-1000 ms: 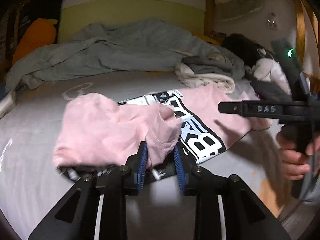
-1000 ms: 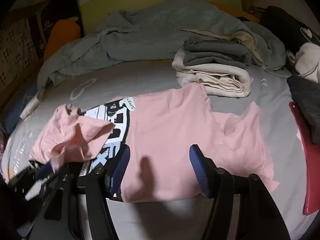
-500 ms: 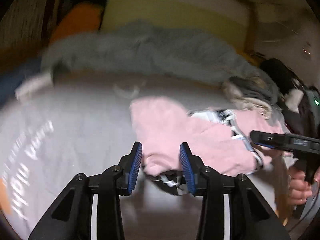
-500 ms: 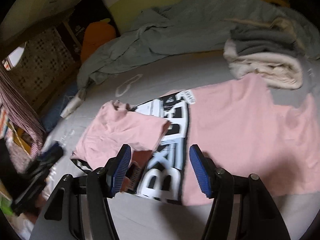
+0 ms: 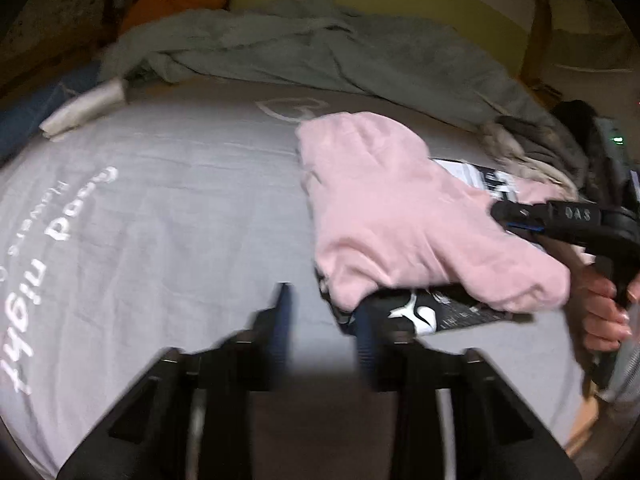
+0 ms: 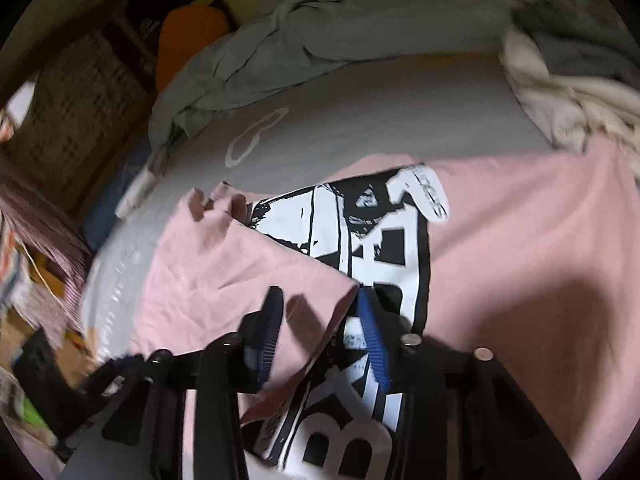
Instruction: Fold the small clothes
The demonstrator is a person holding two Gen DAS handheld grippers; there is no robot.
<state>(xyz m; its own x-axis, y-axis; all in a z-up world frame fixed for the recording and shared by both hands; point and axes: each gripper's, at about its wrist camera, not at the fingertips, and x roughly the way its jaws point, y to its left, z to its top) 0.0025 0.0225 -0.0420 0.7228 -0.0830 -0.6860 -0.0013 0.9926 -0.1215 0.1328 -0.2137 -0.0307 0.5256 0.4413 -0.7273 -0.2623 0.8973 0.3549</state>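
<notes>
free: grey sheet (image 5: 168, 216) left | blocked: blanket (image 5: 360, 52) behind, clothes pile (image 6: 568, 104) right

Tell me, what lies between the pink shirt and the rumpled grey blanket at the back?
Only bare grey bedsheet with a pale loop printed on it. The left wrist view shows this stretch between the pink shirt and the grey blanket best.

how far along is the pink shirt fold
Done: one side of the pink shirt is folded over its black-and-white print. In hand: the right tool is closing around that flap's edge; the left tool is closing on nothing. Left: the other side and the final fold.
</notes>
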